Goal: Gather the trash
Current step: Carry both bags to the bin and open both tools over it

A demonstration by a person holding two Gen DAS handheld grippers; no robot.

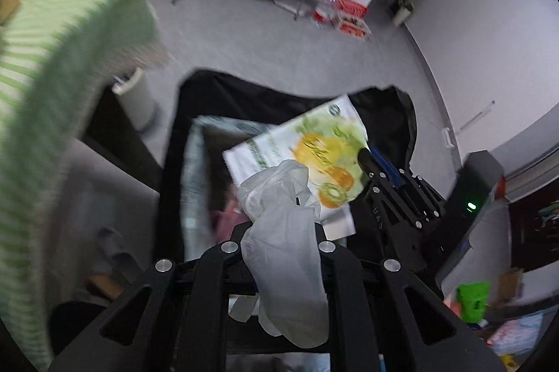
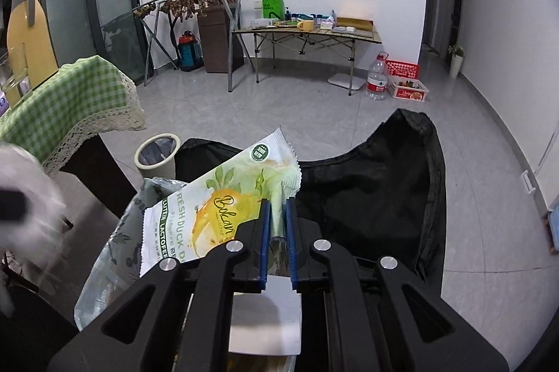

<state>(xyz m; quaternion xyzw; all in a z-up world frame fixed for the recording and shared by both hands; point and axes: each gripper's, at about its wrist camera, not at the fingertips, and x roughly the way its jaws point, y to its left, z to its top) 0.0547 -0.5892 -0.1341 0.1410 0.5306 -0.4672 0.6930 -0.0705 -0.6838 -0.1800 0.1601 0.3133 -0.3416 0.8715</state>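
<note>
Over the black bag (image 2: 367,197) | my left gripper (image 1: 279,228) clamps a crumpled white plastic wrap (image 1: 279,232) | right gripper (image 2: 278,207), at two o'clock: jaws parted around snack packet (image 2: 216,204), no pad contact.

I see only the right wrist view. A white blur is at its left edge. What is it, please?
Observer: Crumpled white plastic, gripped in the left tool.
Operator: Is it above the black bag already?
Observer: Yes, the left wrist view looks past it down into the black bag, into its open mouth.
Operator: Is something inside that I cannot see?
Observer: A pink thing lies deep inside, beside the silver packet; too blurred to name.
</note>
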